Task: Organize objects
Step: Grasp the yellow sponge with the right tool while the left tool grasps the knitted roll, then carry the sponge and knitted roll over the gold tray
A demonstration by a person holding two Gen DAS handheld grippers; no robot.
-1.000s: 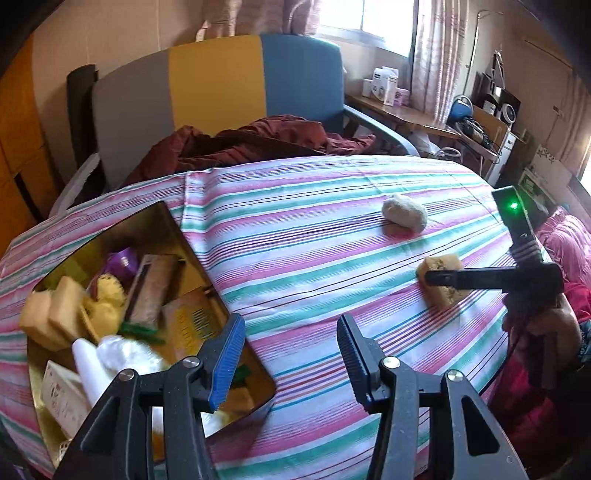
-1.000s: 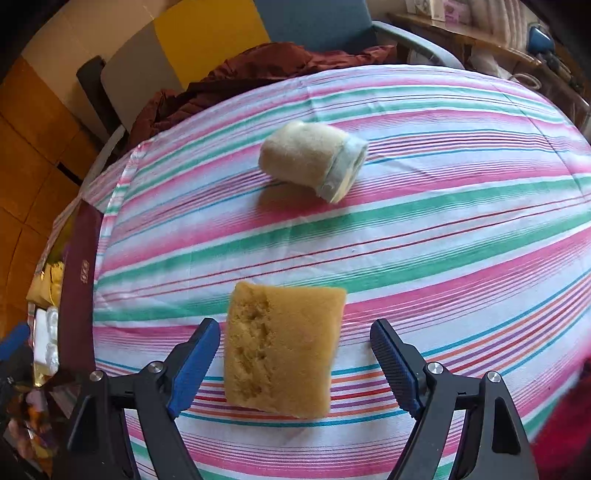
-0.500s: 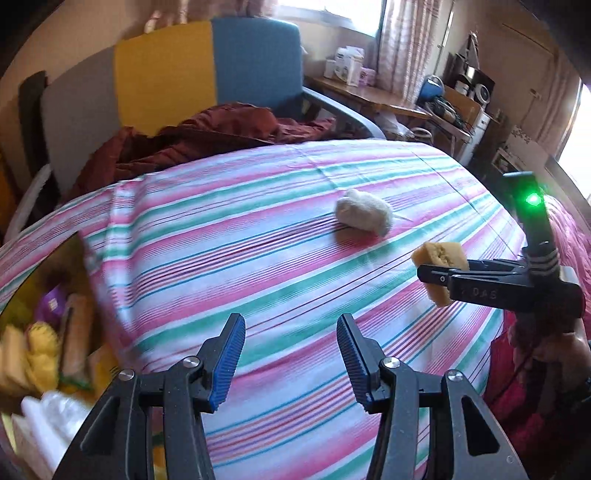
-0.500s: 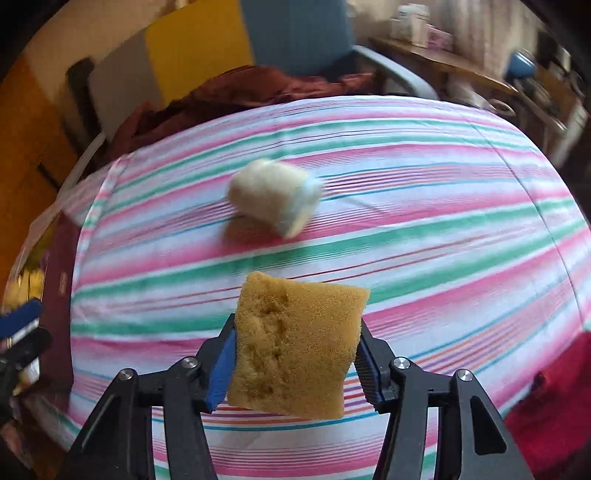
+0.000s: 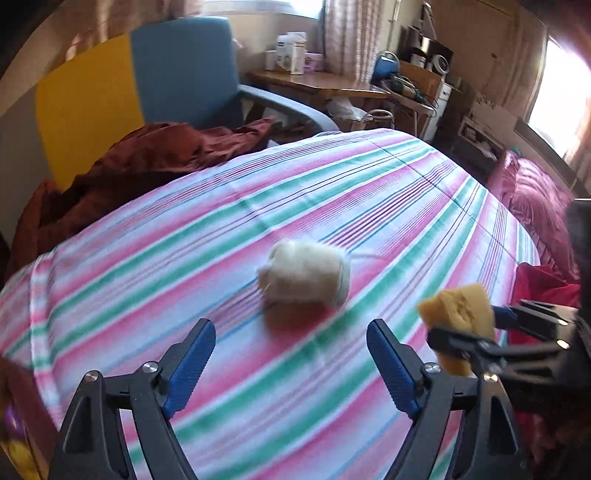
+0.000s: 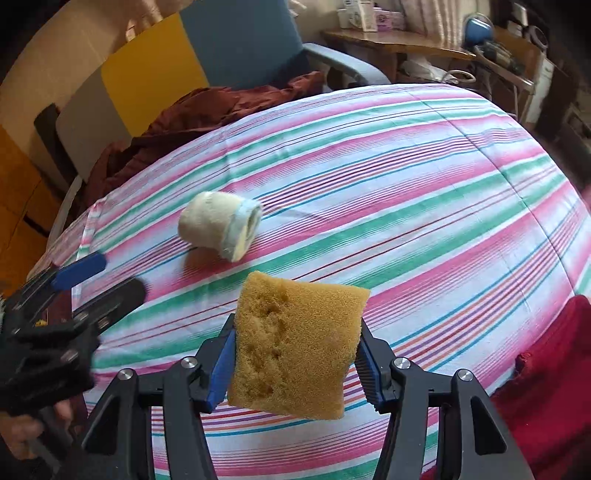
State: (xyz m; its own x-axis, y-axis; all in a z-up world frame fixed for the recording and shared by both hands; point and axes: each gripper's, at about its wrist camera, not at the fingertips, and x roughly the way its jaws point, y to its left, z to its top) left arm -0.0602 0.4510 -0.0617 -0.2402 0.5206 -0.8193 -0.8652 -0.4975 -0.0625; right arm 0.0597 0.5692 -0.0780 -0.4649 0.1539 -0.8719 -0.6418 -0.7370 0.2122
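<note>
Right claw (image 6: 293, 363) clamped on sponge (image 6: 295, 343) — soft, light, squeeze its sides. Left claw (image 5: 291, 363) gaping, empty — rolled cloth (image 5: 304, 277) just beyond it.

Yellow-and-blue chair (image 5: 147, 81), maroon cloth (image 5: 147, 162) on its seat, cluttered wooden desk (image 5: 325, 83), curtains (image 5: 343, 33)

Left wrist view: rolled cloth (image 5: 304, 277) motion-blurred, edges soft. Sponge (image 5: 460, 325) lower half hidden behind right gripper (image 5: 469, 332) finger. Dark red box (image 5: 22, 413) at table's left edge cut off by frame, contents unreadable. Right wrist view: left gripper (image 6: 92, 277) blurred, its body cropped at the frame's left edge.
</note>
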